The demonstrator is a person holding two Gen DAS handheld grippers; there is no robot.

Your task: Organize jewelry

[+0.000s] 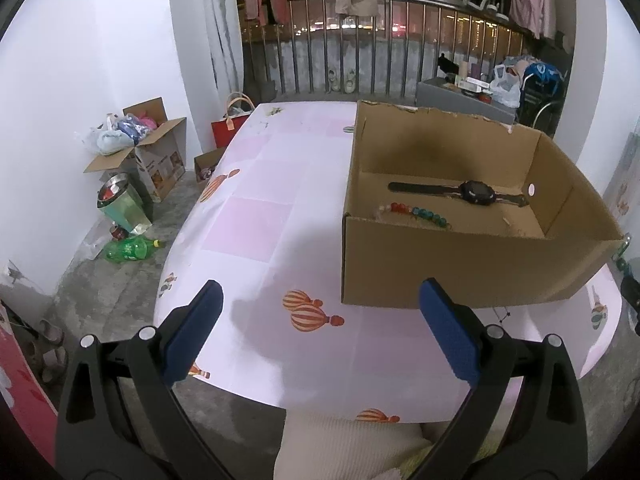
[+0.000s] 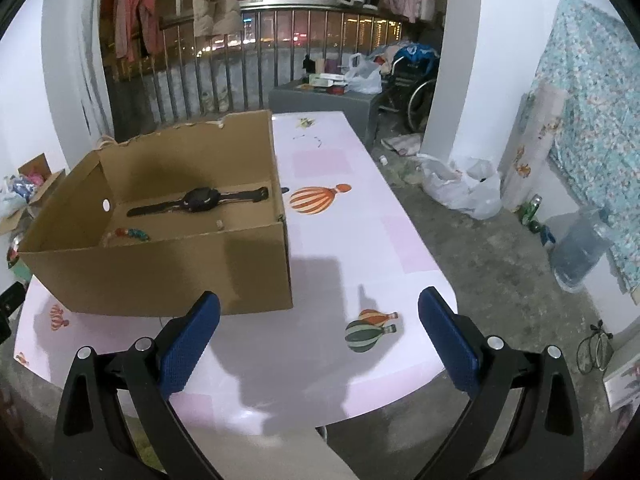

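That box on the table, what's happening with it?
A person is tidying jewelry with two hand-held grippers. The cardboard box sits on the table. A black watch and a string of beads already lie inside it. Right now the left gripper and the right gripper are both open, holding nothing, hovering over the near edge of the table in front of the box.

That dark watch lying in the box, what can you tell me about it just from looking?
The watch is black, with a chunky rounded case and two long straps unbuckled and stretched out flat. It lies face up on the floor of the open cardboard box, toward the far wall. A string of red and green beads lies nearer, apart from it. Neither gripper touches it.
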